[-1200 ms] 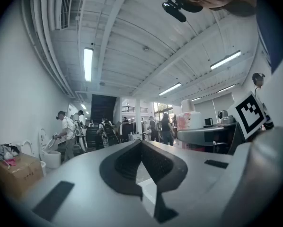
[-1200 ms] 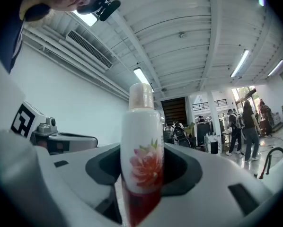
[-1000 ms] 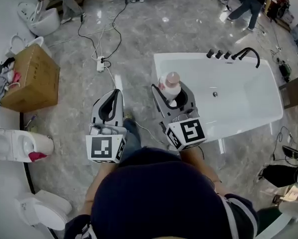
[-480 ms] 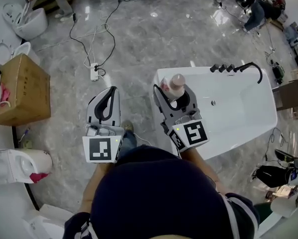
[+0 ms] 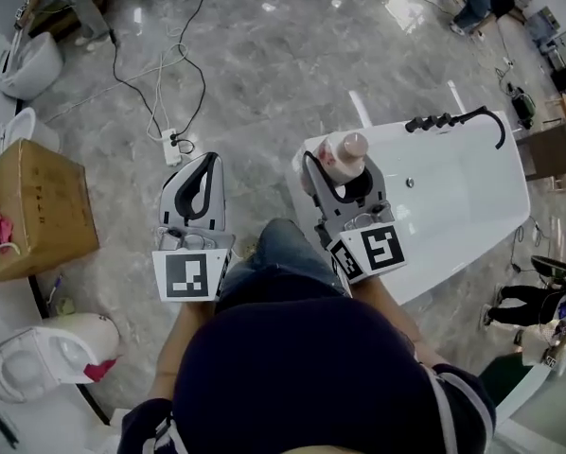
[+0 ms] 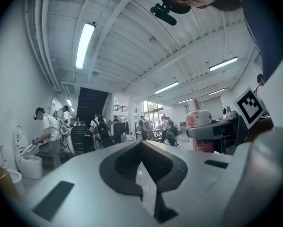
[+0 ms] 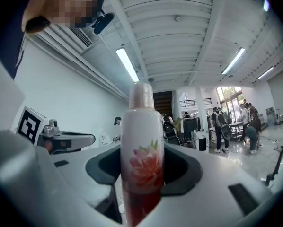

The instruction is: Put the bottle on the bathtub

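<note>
Marble floor (image 5: 283, 55), white bathtub (image 5: 458, 239) (cables (image 5: 205, 69) nearby), right fingers (image 5: 373, 183) grasping bottle (image 5: 344, 151), left fingers (image 5: 175, 200) clenched.

Navy top (image 5: 302, 376) — white-striped sleeve (image 5: 446, 400)

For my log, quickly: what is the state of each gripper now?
Left gripper: closed, empty.
Right gripper: closed on the white floral plastic bottle.

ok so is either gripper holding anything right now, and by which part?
The right gripper holds the bottle upright, jaws clamped on its body, with the cap clear above them. The left gripper is shut with nothing in it.
</note>
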The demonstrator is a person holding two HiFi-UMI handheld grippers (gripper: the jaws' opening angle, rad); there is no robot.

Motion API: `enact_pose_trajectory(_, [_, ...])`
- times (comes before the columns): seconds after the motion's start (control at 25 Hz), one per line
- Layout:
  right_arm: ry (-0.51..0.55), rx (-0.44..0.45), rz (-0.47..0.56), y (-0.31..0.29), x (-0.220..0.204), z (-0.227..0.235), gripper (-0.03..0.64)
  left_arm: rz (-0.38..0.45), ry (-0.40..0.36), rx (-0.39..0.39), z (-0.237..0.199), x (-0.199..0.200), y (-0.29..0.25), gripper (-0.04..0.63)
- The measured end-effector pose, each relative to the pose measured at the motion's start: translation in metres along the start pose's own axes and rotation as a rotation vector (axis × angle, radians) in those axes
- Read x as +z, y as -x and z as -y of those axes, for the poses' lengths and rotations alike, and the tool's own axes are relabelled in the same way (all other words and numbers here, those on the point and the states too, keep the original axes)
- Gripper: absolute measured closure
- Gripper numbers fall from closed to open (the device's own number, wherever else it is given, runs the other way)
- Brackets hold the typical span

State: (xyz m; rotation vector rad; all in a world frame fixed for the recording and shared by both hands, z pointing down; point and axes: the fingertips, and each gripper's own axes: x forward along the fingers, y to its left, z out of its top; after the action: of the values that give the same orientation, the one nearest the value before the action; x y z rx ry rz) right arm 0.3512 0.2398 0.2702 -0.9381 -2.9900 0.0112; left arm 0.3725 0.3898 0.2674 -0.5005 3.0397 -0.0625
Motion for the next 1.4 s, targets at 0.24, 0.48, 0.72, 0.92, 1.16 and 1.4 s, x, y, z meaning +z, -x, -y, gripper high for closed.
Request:
enact_pose_trajectory(0.24, [-0.019,-0.035,-0.022,-0.044,-0.008,0.035,0.383,-0.063,0.015,-0.046,-0.015,-0.024,-0.043,0.574])
enact_pose_trajectory(0.48, [-0.019,-0.04,0.002,-0.112,-0.008,0.076,0.383,-0.028,0.033,-0.043,-0.044,-0.026,-0.11,0.574])
enact_pose_trajectory(0.72, [-0.031,-0.067,0.015,-0.198,-0.001,0.139,0.383,-0.012,0.022,-0.062,-0.075,-0.018,-0.208,0.574])
enact_pose_trajectory(0.92, [-0.022,-0.095,0.014,-0.256,0.004,0.198,0.383,-0.016,0.024,-0.121,-0.084,-0.015,-0.296,0.574])
enact_pose_trajectory(1.16, [-0.002,-0.178,0.036,-0.296,0.007,0.278,0.383,-0.006,0.009,-0.215,-0.077,-0.017,-0.399,0.574])
enact_pose_trajectory(1.4, [0.003,-0.283,0.032,-0.302,0.006,0.343,0.383,-0.006,0.012,-0.312,-0.053,-0.025,-0.474,0.574])
